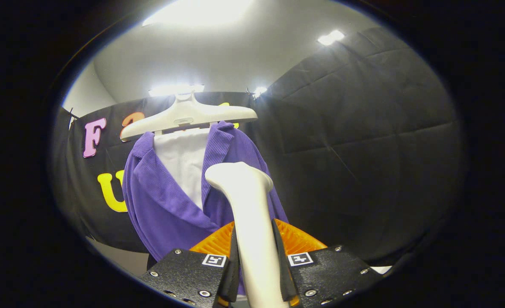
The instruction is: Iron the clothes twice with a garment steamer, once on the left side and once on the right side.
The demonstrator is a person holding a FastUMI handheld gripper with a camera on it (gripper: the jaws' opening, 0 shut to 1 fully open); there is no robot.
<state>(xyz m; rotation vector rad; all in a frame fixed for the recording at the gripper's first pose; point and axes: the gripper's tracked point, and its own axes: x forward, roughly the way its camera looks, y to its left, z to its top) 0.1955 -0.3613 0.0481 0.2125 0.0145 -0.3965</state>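
A purple ribbed jacket (162, 201) hangs on a white hanger (188, 116), with a white panel (184, 160) showing in its open front. My gripper (255, 265) is shut on the white handle of the garment steamer (246, 205), which stands up between the fingers. The steamer's head (235, 173) sits just in front of the jacket's right lapel, tilted toward it; whether it touches the cloth I cannot tell. Behind the handle lies an orange ribbed part (297, 239), just beyond the fingers.
Black quilted booth walls (363, 141) close in behind and to the right of the jacket. A pale floor or surface strip (119, 256) shows below the jacket's left side. Ceiling lights (331, 37) glare overhead.
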